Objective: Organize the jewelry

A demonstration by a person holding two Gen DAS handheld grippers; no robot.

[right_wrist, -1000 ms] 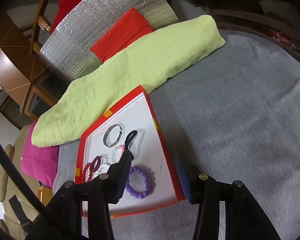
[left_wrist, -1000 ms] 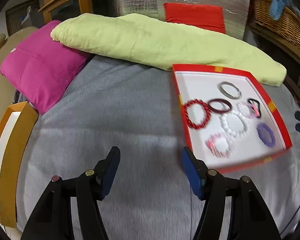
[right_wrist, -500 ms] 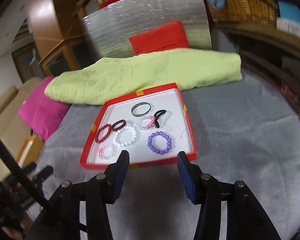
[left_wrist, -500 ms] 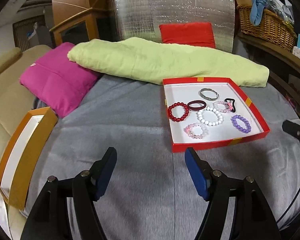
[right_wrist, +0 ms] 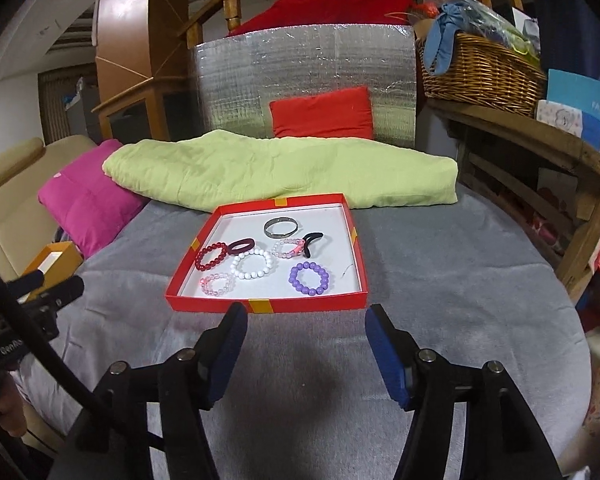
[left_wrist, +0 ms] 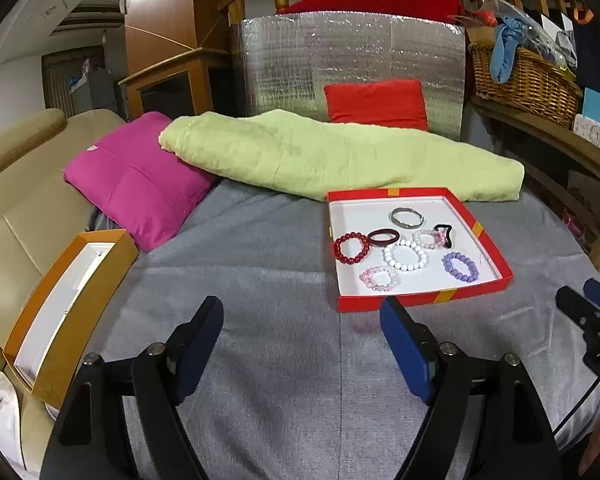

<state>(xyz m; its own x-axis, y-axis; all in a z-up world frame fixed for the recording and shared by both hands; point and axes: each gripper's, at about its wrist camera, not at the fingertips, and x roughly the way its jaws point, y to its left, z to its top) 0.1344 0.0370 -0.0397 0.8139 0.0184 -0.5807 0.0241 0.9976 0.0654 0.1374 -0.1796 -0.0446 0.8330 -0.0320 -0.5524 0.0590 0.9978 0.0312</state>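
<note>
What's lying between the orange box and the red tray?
Nothing: only bare grey blanket separates the orange box from the red tray. The left wrist view shows it.

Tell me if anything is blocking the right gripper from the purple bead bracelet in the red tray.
Only the red tray's low front wall lies between the empty, opening right gripper and the purple bead bracelet.

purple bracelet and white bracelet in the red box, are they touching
Apart. The right wrist view shows bare white box floor between the purple bracelet and the white bracelet in the red box; the left wrist view shows the same gap.
</note>
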